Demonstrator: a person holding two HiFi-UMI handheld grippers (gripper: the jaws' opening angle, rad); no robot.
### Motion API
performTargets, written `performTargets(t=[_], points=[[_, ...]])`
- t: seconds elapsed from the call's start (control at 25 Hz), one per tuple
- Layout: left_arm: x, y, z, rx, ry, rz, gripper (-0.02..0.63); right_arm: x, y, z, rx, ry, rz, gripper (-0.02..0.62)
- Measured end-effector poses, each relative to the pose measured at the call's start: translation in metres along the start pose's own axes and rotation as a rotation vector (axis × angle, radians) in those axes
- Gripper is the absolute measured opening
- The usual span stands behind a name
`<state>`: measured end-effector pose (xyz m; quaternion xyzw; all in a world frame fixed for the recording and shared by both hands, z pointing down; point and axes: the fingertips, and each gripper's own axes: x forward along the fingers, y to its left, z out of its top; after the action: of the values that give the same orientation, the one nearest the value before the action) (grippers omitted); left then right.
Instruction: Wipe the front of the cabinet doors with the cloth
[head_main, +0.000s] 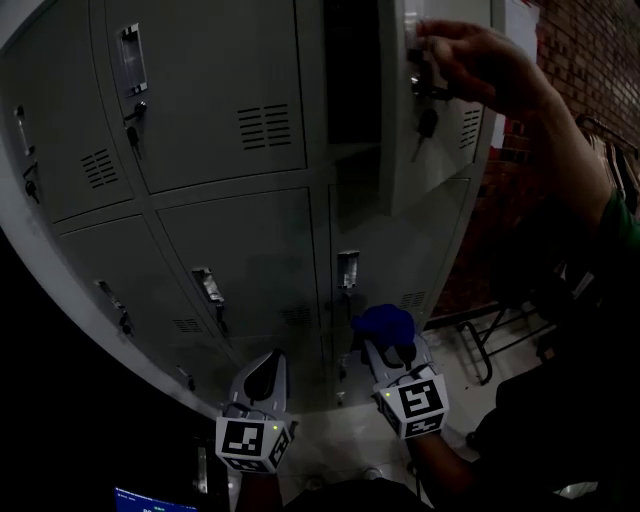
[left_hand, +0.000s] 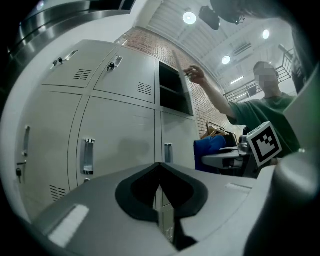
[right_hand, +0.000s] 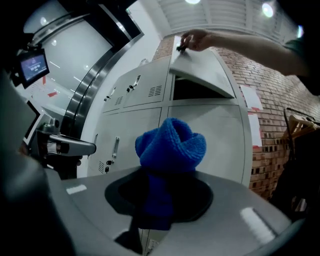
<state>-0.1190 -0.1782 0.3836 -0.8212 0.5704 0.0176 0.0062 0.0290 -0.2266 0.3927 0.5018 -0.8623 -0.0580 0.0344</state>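
Note:
A bank of grey locker cabinets (head_main: 230, 230) fills the head view. My right gripper (head_main: 390, 345) is shut on a bunched blue cloth (right_hand: 171, 146), held a little short of the lower doors (head_main: 395, 260). The cloth (head_main: 384, 324) sticks out past the jaw tips. To its left my left gripper (head_main: 262, 378) is shut and empty, its jaws meeting in a thin line in the left gripper view. A person's hand (head_main: 470, 62) holds the upper right door (head_main: 425, 90) by its key area, and that door stands ajar.
Every door has a metal handle (head_main: 207, 286) and a lock; some carry hanging keys (head_main: 132, 125). A brick wall (head_main: 590, 60) stands at the right, with a dark metal frame (head_main: 490, 340) on the floor. The person in a green sleeve (left_hand: 260, 112) stands close at my right.

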Motion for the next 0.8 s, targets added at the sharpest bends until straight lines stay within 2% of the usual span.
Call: performTargets(t=[0.16, 0.44, 0.8], points=[[0.001, 0.006, 0.002, -0.001, -0.005, 0.006, 0.014, 0.022, 0.002, 0.019, -0.024, -0.004, 0.017, 0.112], [0.004, 0.014, 0.002, -0.002, -0.012, 0.010, 0.014, 0.065, -0.011, 0.080, -0.079, -0.069, 0.003, 0.114], [0.007, 0.027, 0.000, -0.011, -0.008, 0.029, 0.014, 0.109, -0.019, 0.115, -0.083, -0.101, 0.004, 0.114]])
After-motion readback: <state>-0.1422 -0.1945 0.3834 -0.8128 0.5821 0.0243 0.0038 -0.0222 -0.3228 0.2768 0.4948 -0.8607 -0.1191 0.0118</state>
